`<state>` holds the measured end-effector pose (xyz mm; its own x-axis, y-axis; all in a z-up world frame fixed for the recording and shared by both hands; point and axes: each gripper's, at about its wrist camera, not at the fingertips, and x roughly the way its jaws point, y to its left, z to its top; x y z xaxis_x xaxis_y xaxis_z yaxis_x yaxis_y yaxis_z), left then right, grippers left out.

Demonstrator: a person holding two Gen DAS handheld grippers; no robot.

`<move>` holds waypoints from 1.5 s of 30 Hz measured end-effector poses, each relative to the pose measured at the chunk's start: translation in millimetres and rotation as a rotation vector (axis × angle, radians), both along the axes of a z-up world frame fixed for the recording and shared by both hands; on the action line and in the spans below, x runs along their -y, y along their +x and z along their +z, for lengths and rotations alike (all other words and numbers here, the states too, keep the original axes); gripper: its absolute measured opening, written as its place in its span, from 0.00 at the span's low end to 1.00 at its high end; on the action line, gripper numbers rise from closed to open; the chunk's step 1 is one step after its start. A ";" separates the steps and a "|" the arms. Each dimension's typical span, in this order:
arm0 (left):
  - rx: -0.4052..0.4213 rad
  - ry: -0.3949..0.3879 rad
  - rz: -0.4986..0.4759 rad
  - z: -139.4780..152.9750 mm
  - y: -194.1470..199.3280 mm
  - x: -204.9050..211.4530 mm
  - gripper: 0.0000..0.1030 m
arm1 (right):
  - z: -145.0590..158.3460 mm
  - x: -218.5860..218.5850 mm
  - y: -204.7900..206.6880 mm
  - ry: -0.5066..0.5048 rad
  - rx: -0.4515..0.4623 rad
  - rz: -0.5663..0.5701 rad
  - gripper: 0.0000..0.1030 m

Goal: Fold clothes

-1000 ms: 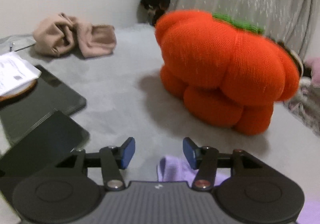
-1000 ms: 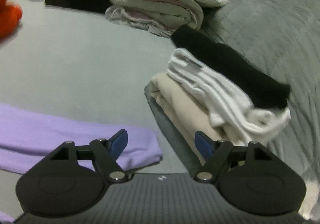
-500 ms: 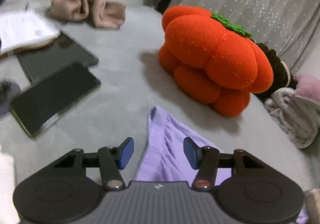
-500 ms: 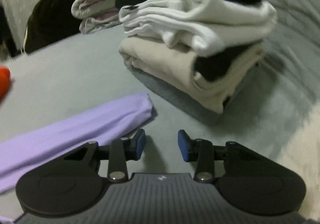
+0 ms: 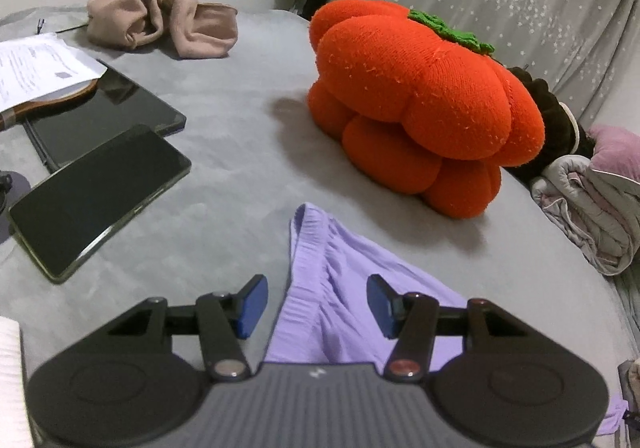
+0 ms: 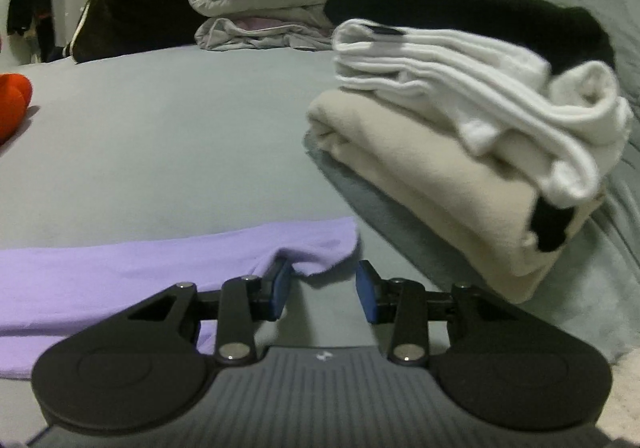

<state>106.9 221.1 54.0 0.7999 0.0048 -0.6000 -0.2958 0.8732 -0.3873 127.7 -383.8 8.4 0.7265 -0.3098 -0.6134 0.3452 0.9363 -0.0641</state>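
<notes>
- While the purple garment (image 5: 344,288) lies flat on the bed (image 5: 224,184), you're at the pick-up step.
- Left tool (image 5: 317,300): blue pads apart, waistband end between them, not clamped.
- Right tool (image 6: 322,288): pads apart, the other end (image 6: 320,248) just ahead, loose.
- Next: close both on fabric, then lift and fold.

Both views are lit softly and rather dimly, with a cool grey-green cast and no glare beyond a faint sheen on the dark tablet screens (image 5: 100,196). A soft shadow is thrown to the left of the orange pumpkin cushion (image 5: 420,104), so the light is taken to come from the right. Strong fisheye bending and dark corners are seen at the edges, and slight blur is noted on the folded stack (image 6: 460,152).
</notes>
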 end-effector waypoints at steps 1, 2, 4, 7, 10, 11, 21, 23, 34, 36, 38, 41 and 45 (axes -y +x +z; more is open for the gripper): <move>-0.002 -0.002 0.000 -0.4 0.3 -0.1 0.54 | 1.3 -0.6 -1.0 0.005 0.010 0.010 0.39; -0.003 -0.004 -0.001 -0.8 0.7 -0.2 0.54 | 2.6 -1.3 -2.0 0.011 0.021 0.021 0.39; -0.007 -0.013 -0.004 -2.0 1.9 -0.6 0.54 | 8.9 3.9 -2.8 0.064 0.062 0.025 0.39; -0.010 -0.022 -0.011 -3.0 3.4 0.2 0.54 | 12.5 19.0 -2.6 0.182 0.112 -0.014 0.39; -0.011 -0.018 -0.019 -2.9 4.0 1.8 0.54 | 12.6 33.1 0.7 0.287 0.149 -0.055 0.39; -0.011 -0.018 -0.021 -3.1 4.1 2.1 0.54 | 11.7 36.7 1.3 0.316 0.156 -0.064 0.39; -0.020 -0.015 -0.034 -5.3 6.2 4.7 0.54 | -4.3 26.7 -14.6 0.306 0.165 -0.031 0.28; -0.021 -0.015 -0.036 -5.7 6.6 5.3 0.54 | -0.5 20.3 -11.4 0.288 0.158 -0.003 0.06; -0.027 -0.016 -0.039 -7.1 7.0 6.4 0.54 | 13.4 30.3 -22.8 0.409 0.233 0.026 0.19; -0.027 -0.014 -0.041 -7.1 7.4 7.4 0.54 | 7.5 37.2 -24.0 0.387 0.198 -0.020 0.19; -0.028 -0.012 -0.045 -7.1 7.9 8.6 0.54 | 1.4 43.1 -24.7 0.358 0.168 -0.066 0.19; -0.031 -0.008 -0.048 -7.6 8.2 9.7 0.54 | -7.0 43.8 -20.5 0.288 0.131 -0.086 0.16; -0.034 -0.009 -0.050 -8.2 9.1 9.6 0.54 | -13.1 34.2 -11.8 0.208 0.115 -0.060 0.19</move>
<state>116.0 211.5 45.7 0.7781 -0.0399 -0.6268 -0.2652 0.8838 -0.3855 115.9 -418.0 -4.7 0.7795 -0.2300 -0.5826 0.3944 0.9029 0.1712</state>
